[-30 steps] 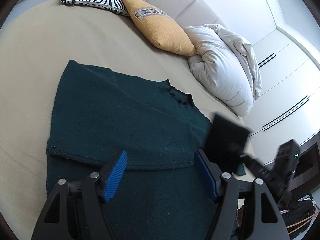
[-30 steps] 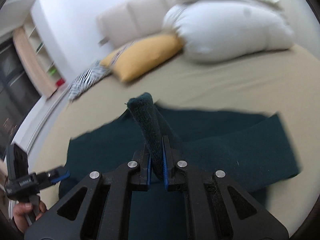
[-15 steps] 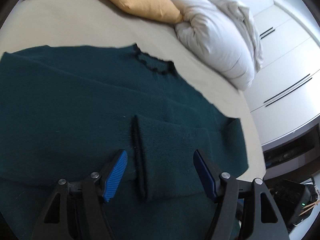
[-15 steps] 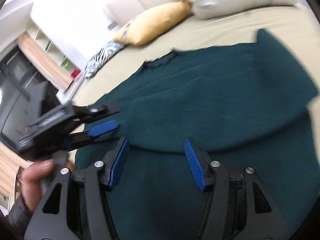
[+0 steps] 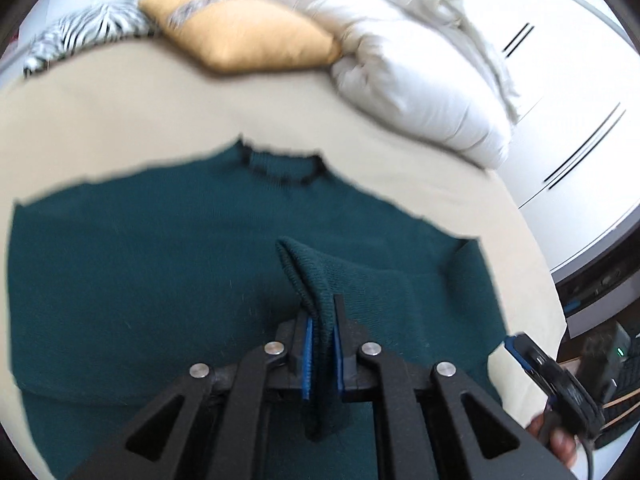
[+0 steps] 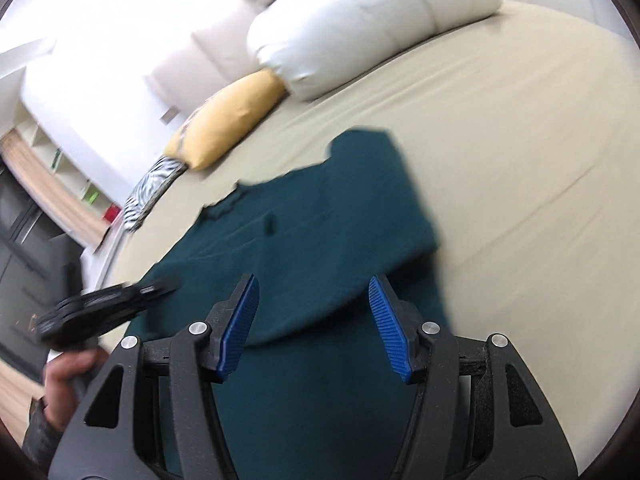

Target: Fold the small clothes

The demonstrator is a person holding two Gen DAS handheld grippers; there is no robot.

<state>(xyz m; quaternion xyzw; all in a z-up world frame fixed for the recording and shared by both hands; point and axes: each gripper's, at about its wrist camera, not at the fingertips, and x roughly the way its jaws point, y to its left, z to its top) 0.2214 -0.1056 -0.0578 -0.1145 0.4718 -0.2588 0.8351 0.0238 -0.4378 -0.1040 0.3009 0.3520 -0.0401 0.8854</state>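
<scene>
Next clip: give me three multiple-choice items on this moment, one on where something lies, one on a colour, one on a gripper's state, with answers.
1. Where does the yellow cushion lie?
A. On the sweater
B. Between the striped cushion and the white pillow
C. On the floor

2. What colour is the sweater?
A. Dark green
B. Red
C. White

3. What is the left hand-held gripper doing?
A. Open above the bed
B. Shut on nothing
C. Shut on a fold of the sweater

Answers: 1 B, the cushions and pillow sit in a row at the head of the bed. 2 A, both views show it. 3 C, green knit stands pinched between its blue pads; the right hand-held gripper is open.
</scene>
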